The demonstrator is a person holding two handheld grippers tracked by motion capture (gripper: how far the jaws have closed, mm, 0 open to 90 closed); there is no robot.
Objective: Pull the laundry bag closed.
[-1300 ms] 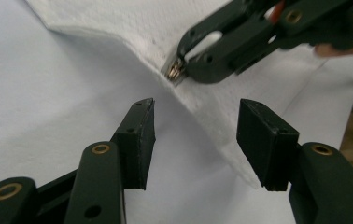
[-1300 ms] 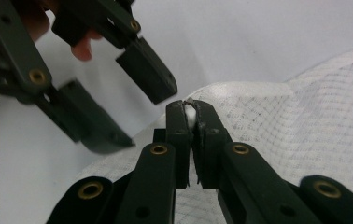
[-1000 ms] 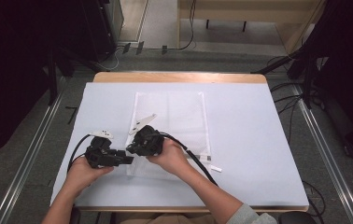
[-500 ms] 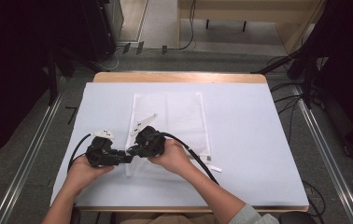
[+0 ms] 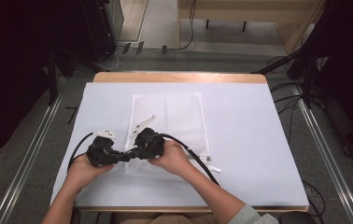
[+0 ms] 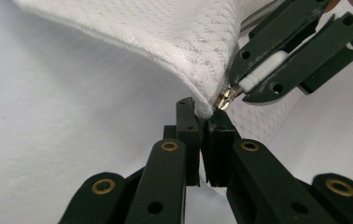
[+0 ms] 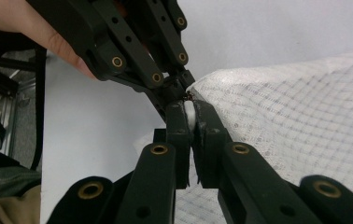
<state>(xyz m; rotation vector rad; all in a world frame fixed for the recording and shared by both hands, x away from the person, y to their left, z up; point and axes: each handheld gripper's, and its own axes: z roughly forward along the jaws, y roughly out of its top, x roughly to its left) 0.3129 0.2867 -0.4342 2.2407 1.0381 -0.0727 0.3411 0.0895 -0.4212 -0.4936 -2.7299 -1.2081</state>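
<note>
Dark equipment racks and grey floor ring a wooden table whose surface [image 5: 258, 140] is covered by a pale sheet, and on it lies a white mesh bag [image 5: 174, 112], flat over most of its length with its near corner lifted between my two tools. I judge the bag light, soft and floppy: the netting sags and folds wherever it is unsupported, so it will not hold any shape, and the only firm places to take it are the seamed corner and the small metal zipper pull [image 6: 225, 99]. Starting at the left, the left gripper [image 6: 201, 122] has its fingers [image 6: 188, 140] pressed almost fully together on that corner of the mesh, with only a thin sliver of fabric between them. Just beyond it, touching distance away, the right gripper [image 7: 189, 122] meets it nose to nose; its fingers [image 7: 178, 135] are likewise closed nearly tight, and from the left gripper view I see a white tab held between them with the metal pull at their tip. Pulling here could stretch or snag the netting, so I would keep the corner taut and move the pull gently along the zip.
</note>
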